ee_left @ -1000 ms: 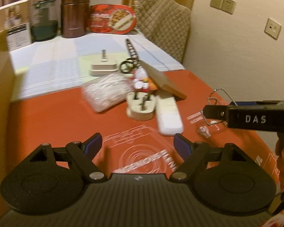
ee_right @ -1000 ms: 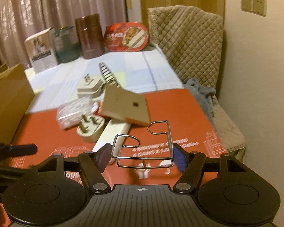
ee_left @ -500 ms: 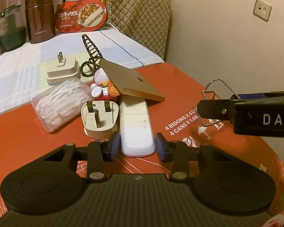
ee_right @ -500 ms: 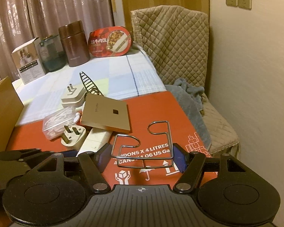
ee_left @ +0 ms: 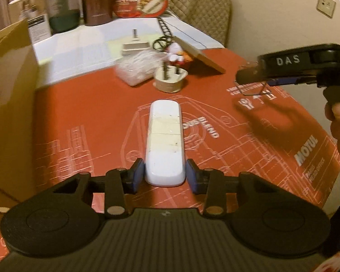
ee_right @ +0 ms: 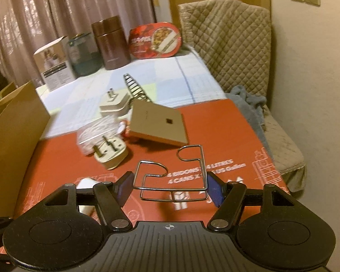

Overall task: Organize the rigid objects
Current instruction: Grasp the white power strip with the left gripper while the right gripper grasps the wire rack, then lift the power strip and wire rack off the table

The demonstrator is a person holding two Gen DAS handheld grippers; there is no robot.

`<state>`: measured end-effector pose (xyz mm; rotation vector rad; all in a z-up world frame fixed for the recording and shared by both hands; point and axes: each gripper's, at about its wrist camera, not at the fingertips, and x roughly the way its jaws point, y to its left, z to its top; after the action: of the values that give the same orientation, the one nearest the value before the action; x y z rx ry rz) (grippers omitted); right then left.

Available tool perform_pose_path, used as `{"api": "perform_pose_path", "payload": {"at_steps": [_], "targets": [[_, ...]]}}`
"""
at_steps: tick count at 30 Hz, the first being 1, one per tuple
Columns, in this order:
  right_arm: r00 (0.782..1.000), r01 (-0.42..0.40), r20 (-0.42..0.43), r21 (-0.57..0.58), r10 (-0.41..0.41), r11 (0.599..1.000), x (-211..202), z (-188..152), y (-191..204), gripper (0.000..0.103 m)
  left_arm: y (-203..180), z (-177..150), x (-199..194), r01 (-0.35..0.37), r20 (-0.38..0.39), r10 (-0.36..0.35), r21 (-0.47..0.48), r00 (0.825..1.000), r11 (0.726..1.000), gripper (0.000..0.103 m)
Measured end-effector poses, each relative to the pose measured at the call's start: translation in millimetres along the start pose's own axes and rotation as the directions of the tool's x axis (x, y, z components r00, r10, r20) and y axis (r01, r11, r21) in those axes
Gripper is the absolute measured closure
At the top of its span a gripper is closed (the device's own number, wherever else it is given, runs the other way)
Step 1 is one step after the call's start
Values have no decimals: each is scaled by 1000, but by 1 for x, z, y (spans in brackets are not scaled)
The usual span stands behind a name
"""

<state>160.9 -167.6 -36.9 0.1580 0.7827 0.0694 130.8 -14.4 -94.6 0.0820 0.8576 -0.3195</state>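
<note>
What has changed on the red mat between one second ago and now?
The left gripper closed its jaws on the white remote-like bar and pulled it toward the camera, away from the three-pin plug and the tilted tan box. The right gripper holds the wire rack as before. The rest of the pile stayed in place.

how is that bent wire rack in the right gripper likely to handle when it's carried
The wire rack is thin open metal wire, so probably light and fairly stiff, with some spring. The right gripper pinches only its narrow wires between flat pads, so it may pivot or slip if swung. Its loops project forward and could snag the tan box.
</note>
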Motion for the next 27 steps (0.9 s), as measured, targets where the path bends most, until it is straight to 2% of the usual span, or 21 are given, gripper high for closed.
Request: {"api": "perform_pose_path", "payload": {"at_steps": [2, 4, 8, 10, 14, 27], "targets": [[1000, -5, 0, -9, 5, 1000, 0, -1, 4, 38, 3, 3, 2, -17, 18, 17, -4, 1000, 1000, 57], [1000, -4, -1, -15, 4, 1000, 1, -3, 5, 38, 4, 7, 4, -16, 48, 16, 0, 999, 1000, 56], [1000, -3, -10, -16, 3, 1000, 4, -6, 5, 38, 0, 12, 15, -15, 61, 13, 28, 998, 999, 56], [1000, -5, -11, -19, 4, 1000, 5, -6, 5, 38, -1, 12, 18, -7, 59, 6, 31, 998, 999, 57], [1000, -11, -14, -27, 10, 1000, 7, -6, 8, 38, -4, 13, 23, -22, 58, 19, 41, 998, 999, 68], [999, -33, 24, -28, 34, 999, -5, 4, 18, 38, 6, 12, 8, -25, 87, 26, -10, 996, 1000, 68]]}}
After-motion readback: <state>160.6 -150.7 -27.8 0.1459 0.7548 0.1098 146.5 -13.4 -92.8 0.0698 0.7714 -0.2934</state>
